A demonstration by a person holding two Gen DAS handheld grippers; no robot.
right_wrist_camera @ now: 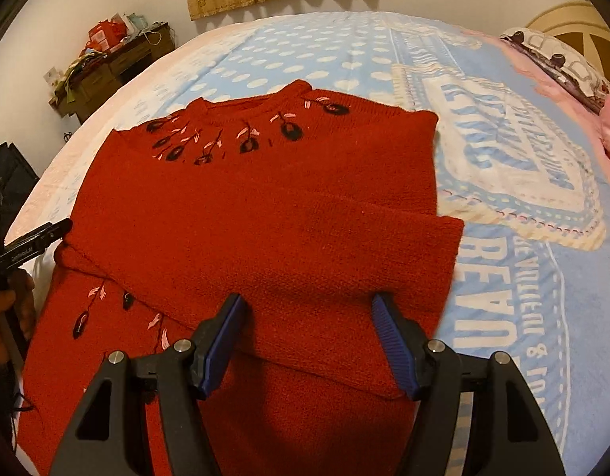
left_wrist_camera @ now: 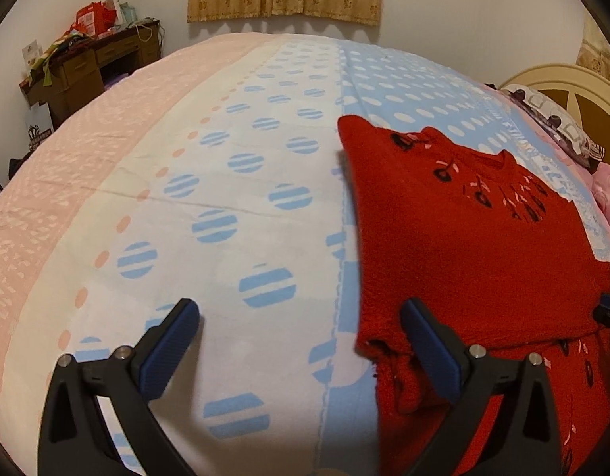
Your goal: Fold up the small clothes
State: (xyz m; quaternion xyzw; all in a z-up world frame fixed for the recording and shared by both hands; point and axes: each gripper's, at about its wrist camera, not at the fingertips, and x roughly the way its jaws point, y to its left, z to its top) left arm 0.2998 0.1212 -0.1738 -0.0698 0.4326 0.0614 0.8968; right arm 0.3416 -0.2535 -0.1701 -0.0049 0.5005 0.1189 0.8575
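Left wrist: left tongs (left_wrist_camera: 301,339) released; right tongs (right_wrist_camera: 308,331) spread over red sweater (right_wrist_camera: 265,214), gripping nothing; desk (left_wrist_camera: 90,67) far.

Folded sweater (right_wrist_camera: 265,214) on bedspread (left_wrist_camera: 225,198); desk (left_wrist_camera: 90,67) beyond bed, left; pillow (left_wrist_camera: 559,119) far right

Bed (left_wrist_camera: 233,182) under pink, white, blue dotted blanket; red knit sweater (right_wrist_camera: 265,206) folded flat on it; pillows (right_wrist_camera: 559,59) at headboard.
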